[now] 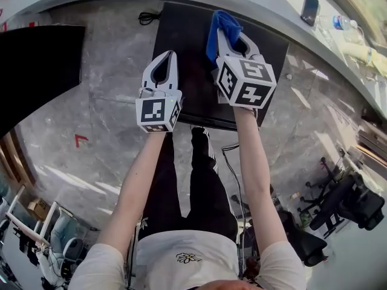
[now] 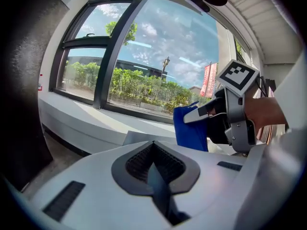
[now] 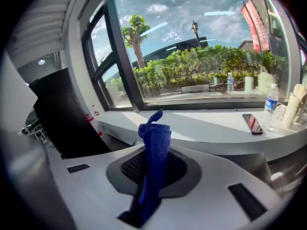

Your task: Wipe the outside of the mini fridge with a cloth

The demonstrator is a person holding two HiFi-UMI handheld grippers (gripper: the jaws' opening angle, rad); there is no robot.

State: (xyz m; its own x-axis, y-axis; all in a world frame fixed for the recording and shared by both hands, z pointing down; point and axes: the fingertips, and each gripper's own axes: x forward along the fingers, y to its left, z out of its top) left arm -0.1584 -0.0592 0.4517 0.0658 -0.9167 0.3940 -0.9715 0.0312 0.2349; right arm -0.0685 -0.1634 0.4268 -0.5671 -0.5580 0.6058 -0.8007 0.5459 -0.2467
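Two hand-held grippers reach out ahead of me. My right gripper (image 1: 227, 38) is clamped on a blue cloth (image 1: 222, 23), folded into a thick strip that stands out past the jaw tips toward 12 o'clock. My left gripper (image 1: 172, 55) has its jaws pressed together with nothing between them.

Seen from my head, both sit over the mini fridge (image 1: 192, 95). It is a black box whose top lies straight beneath them, with its near edge running from 9 to 3 o'clock. The right gripper, with the cloth, is over the top's far edge at about 1 o'clock. The left is over the top's left side at about 11.

The cloth's free end looks clear of the surface, though I cannot be sure. I judge the right hand the one placed to begin, by tipping the cloth down onto the top and then sweeping. Beyond, at 12 o'clock, a pale window ledge (image 3: 211, 128) curves past.
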